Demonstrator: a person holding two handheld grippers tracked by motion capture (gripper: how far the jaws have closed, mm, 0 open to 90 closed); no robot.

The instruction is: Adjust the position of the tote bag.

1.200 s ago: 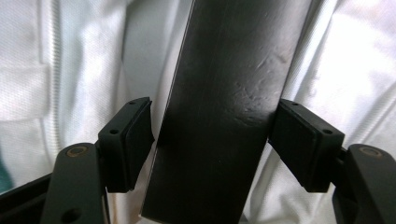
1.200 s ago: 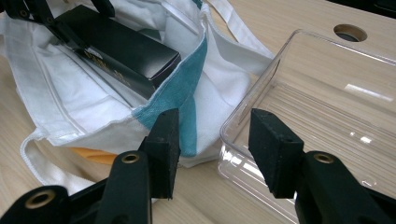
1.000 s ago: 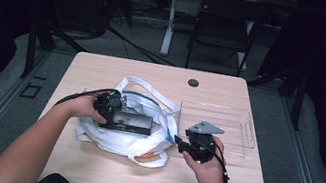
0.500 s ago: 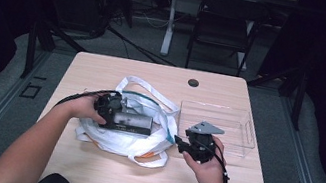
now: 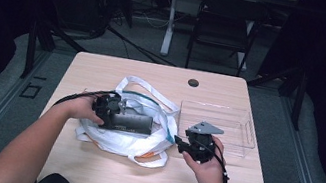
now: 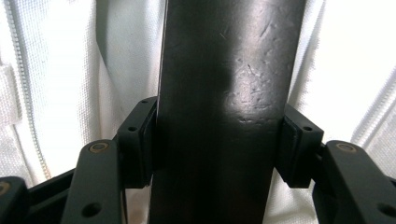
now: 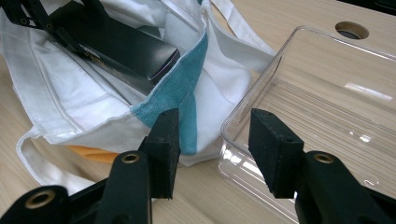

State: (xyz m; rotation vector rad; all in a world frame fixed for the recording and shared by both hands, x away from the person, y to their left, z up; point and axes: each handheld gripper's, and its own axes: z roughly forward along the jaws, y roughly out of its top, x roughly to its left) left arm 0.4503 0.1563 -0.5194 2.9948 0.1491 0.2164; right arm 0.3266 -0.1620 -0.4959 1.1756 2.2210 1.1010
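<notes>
A long black box point(image 5: 134, 123) lies in the mouth of a white cloth bag point(image 5: 116, 141) at the table's middle. My left gripper point(image 5: 118, 115) reaches into the bag from the left. Its jaws have just been closing, and in the left gripper view both pads point(image 6: 140, 144) sit against the sides of the black box point(image 6: 224, 93). My right gripper point(image 5: 178, 142) stays open to the right of the bag, close to the table. Nothing lies between its jaws point(image 7: 212, 144); beyond them are the bag's teal-lined edge point(image 7: 182, 93) and the black box point(image 7: 116, 46).
A clear plastic tray point(image 5: 240, 130) stands on the table's right side, its near corner point(image 7: 233, 135) just in front of my right gripper. Something orange point(image 5: 149, 157) peeks out under the bag. A cable hole point(image 5: 193, 82) sits near the far edge.
</notes>
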